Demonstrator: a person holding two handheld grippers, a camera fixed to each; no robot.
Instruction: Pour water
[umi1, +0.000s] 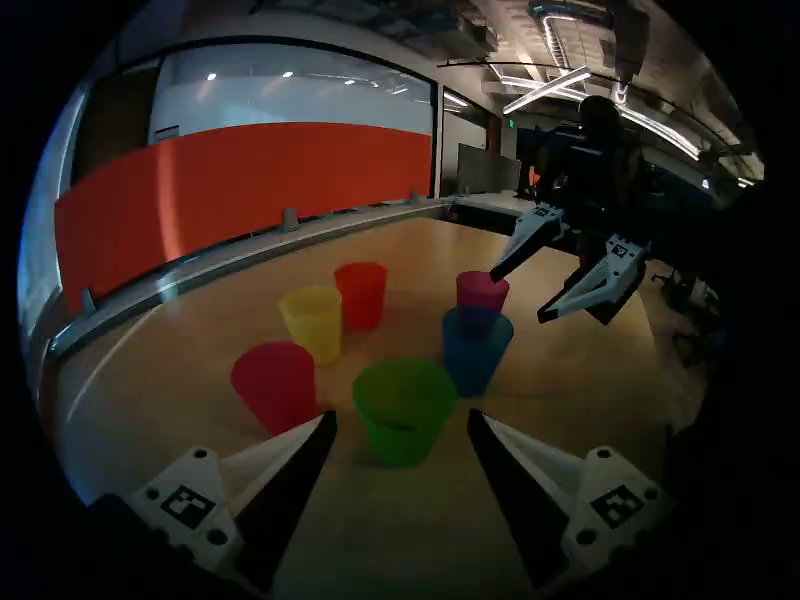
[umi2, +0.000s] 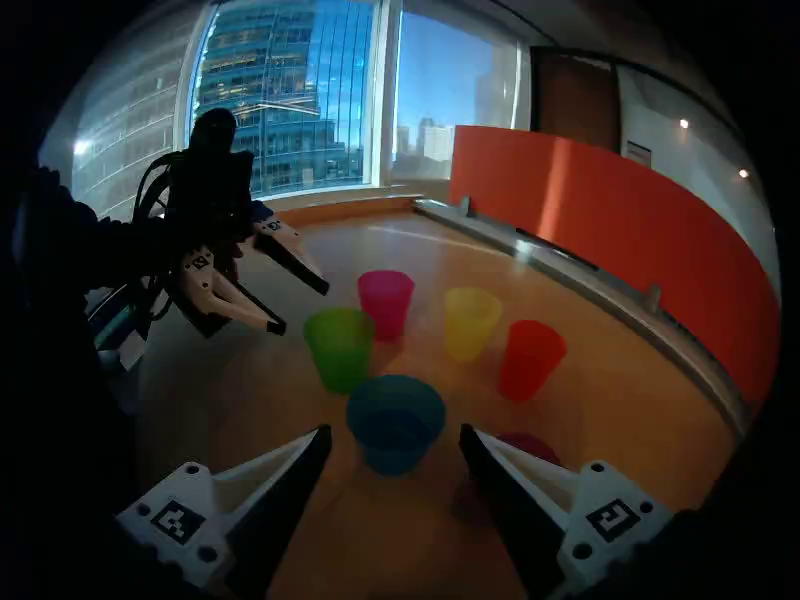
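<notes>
- The left gripper (umi1: 401, 413) had its jaws spread wide and held nothing. Its fingers were white wedges narrowing to dark pointed tips, each with a square printed marker near the base.
- Just past those tips, in line with the gap, stood the green cup (umi1: 405, 410). It was a translucent plastic tumbler tapering to a narrower base, upright and untouched.
- Just beyond the tip of the finger on that view's left stood the crimson cup (umi1: 275, 385). Farther ahead, the yellow cup (umi1: 313, 322) and the orange cup (umi1: 361, 295) stood close together.
- Ahead of the other finger stood the blue cup (umi1: 477, 350), with the magenta cup (umi1: 481, 292) directly behind it.
- The right gripper (umi2: 394, 430) was of the same make, and its jaws were likewise wide apart and empty. The blue cup stood just ahead of its gap, round mouth upward.
- In the left gripper view, the right gripper hung in the air beyond the magenta cup, fingers angled down.
- All six cups shared the tapered shape and stood on a smooth, glossy wooden table (umi1: 600, 400). Whether any held water could not be told.
- A flat orange wall panel (umi1: 250, 190) ran beyond the table's far edge.
</notes>
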